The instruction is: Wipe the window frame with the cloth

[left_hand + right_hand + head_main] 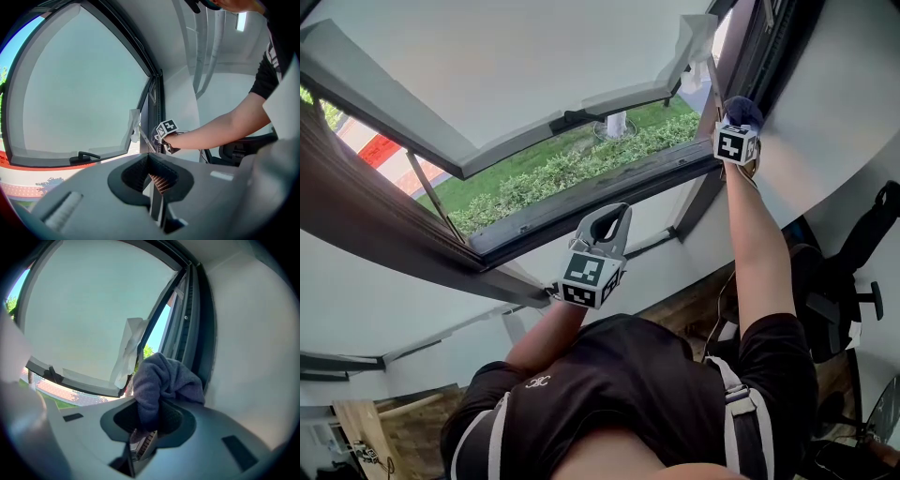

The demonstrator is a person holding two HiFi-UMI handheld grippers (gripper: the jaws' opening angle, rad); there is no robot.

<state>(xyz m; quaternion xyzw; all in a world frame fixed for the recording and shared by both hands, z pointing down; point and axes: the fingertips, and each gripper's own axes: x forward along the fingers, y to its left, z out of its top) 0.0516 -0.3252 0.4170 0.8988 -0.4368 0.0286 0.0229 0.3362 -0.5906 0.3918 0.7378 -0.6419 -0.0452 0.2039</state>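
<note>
A blue-purple cloth [742, 110] [161, 380] is bunched in my right gripper [739, 120] [146, 425], which is shut on it. The cloth is pressed against the dark upright window frame [710, 183] [196, 324] on the right side, high up. My left gripper [613, 214] [155, 182] hangs lower and to the left, just below the dark bottom frame rail [581, 208]. Its jaws are shut with nothing between them. In the left gripper view the right gripper [166, 134] shows against the frame [154, 108].
The sash [487, 75] is swung outward, with a black handle [572, 119] and a loose white strip [697, 39] at its corner. A metal stay arm [431, 195] crosses the left opening. A hedge [581, 169] lies outside. A black office chair [853, 281] stands to the right.
</note>
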